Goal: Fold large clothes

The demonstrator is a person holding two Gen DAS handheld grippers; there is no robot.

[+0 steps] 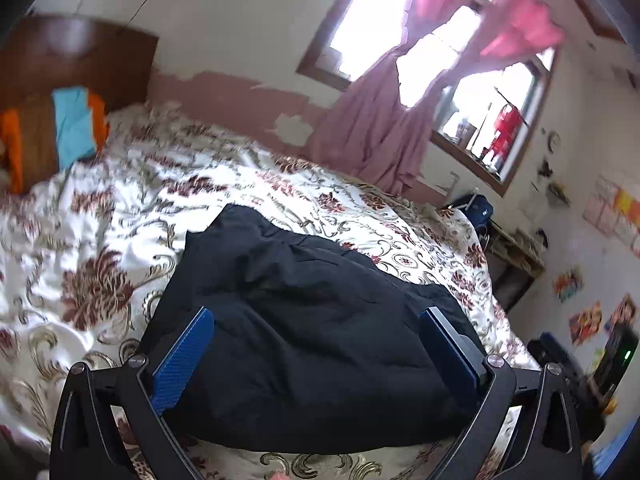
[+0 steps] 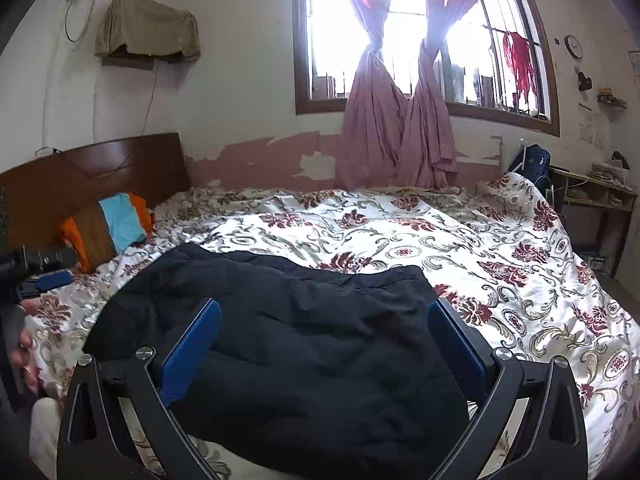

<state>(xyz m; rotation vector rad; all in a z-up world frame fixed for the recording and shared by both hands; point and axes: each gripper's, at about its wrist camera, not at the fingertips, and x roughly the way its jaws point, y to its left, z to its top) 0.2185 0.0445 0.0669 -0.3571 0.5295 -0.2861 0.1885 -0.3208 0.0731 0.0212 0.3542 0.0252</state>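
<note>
So the black garment is lying on the bed, near the front edge, already bunched into a rough rectangle. Looks like soft, slightly quilted or puffy fabric, matte, with lots of shallow creases, and the far edge is lumpy rather than straight. The bedspread under it is white with dark red flowers and olive-gold scrollwork, pretty wrinkled all over.

Left hand-held gripper has its jaws spread wide, nothing between them, hovering over the near part of the garment. The fingers have blue textured pads on black frames. Right hand-held gripper is the same deal: wide apart, empty, above the garment. In the right wrist view you can also see the left one off at the left edge, with a person's hand around the handle.

Around it: a striped pillow (orange, brown, light blue) sits against the dark wooden headboard. Pink curtains are knotted in front of a bright window, and the wall below has peeling pink paint. There's a blue backpack and a wooden shelf unit past the far right corner of the bed. Nothing lies on top of the garment.
</note>
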